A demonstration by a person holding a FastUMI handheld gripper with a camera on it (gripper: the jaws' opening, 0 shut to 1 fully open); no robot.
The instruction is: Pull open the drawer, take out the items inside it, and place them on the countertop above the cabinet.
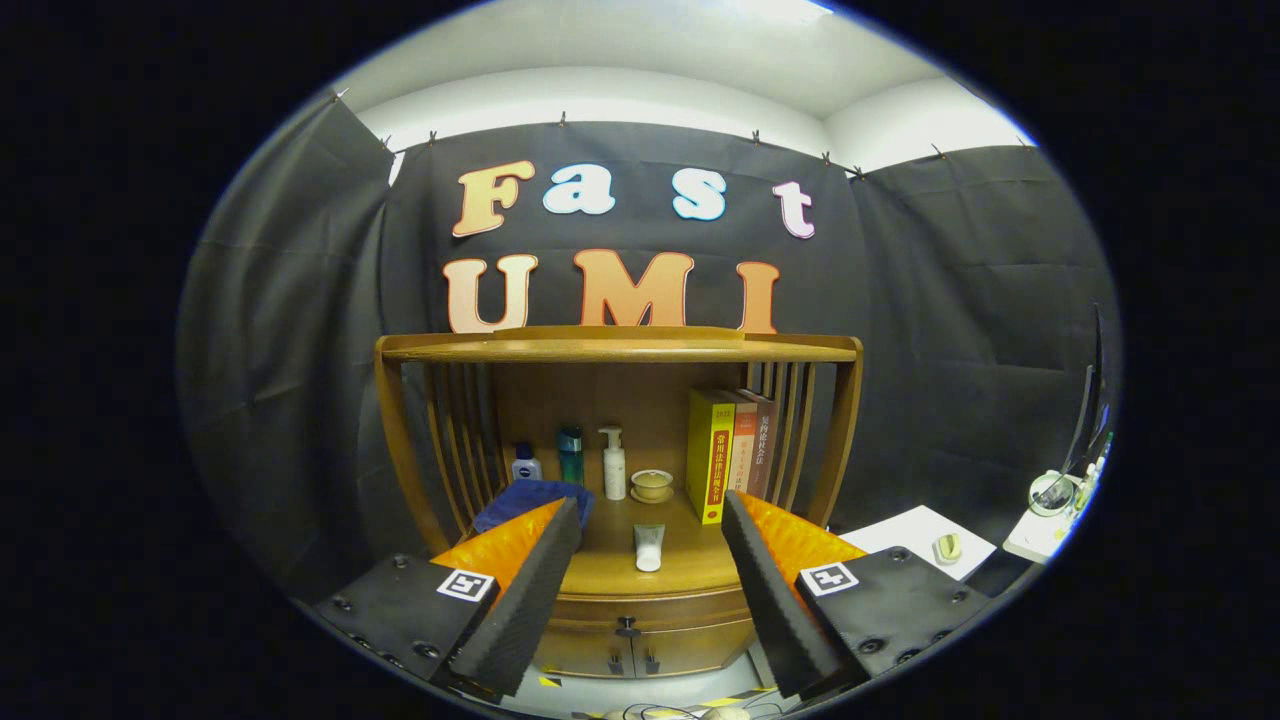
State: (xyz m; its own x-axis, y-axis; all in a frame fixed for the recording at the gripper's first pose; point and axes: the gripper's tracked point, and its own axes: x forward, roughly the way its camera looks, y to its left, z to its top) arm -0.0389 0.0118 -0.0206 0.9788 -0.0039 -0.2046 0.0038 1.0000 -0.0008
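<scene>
Spread wide and empty, gripper (650, 600) aimed at closed drawer (655, 608) of wooden cabinet (620, 350). Drawer dead ahead at twelve o'clock, between the fingers, long axis running nine to three. Small dark knob (627, 629) centred below. White tube (649, 547) lying on countertop (690, 570) beyond.

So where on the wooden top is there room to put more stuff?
The countertop is bare around the lying white tube, ahead of the open claw. It is crowded further back: blue cloth, bottles, pump bottle, small bowl and books.
</scene>
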